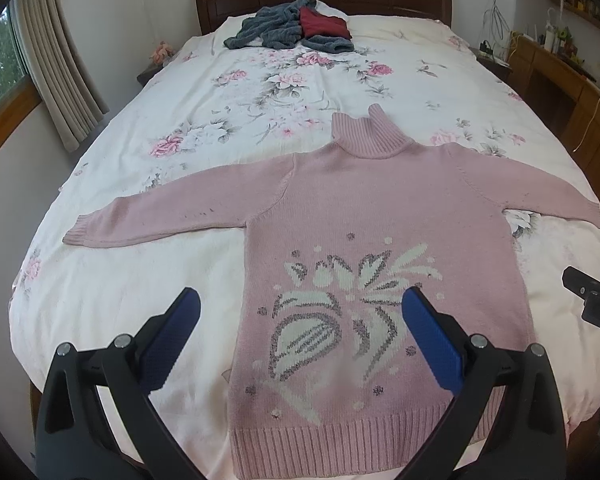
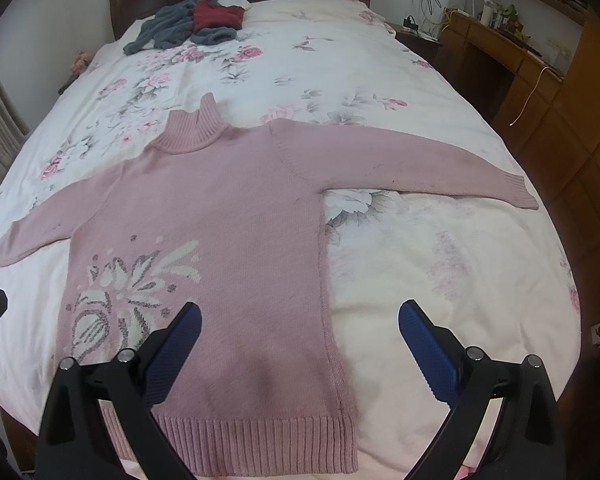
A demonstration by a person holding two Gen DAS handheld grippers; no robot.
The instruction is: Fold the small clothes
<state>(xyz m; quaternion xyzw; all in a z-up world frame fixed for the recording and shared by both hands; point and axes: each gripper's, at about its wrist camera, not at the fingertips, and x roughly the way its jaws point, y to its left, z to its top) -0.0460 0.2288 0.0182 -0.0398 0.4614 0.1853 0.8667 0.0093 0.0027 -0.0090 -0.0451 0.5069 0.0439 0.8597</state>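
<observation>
- The pink sweater (image 1: 380, 216) lies flat on the bed (image 1: 260, 80), sleeves spread wide, collar pointing away.
- The left claw (image 1: 300, 312) hangs over the hem, nearer the left sleeve (image 1: 160, 220).
- The right claw (image 2: 300, 324) hangs over the right hem edge.
- Both claws are spread apart and hold nothing.

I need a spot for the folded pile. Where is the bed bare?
Bare quilt lies right of the pink sweater, below its right sleeve, and between its collar and the grey and red clothes. The middle is covered.
</observation>
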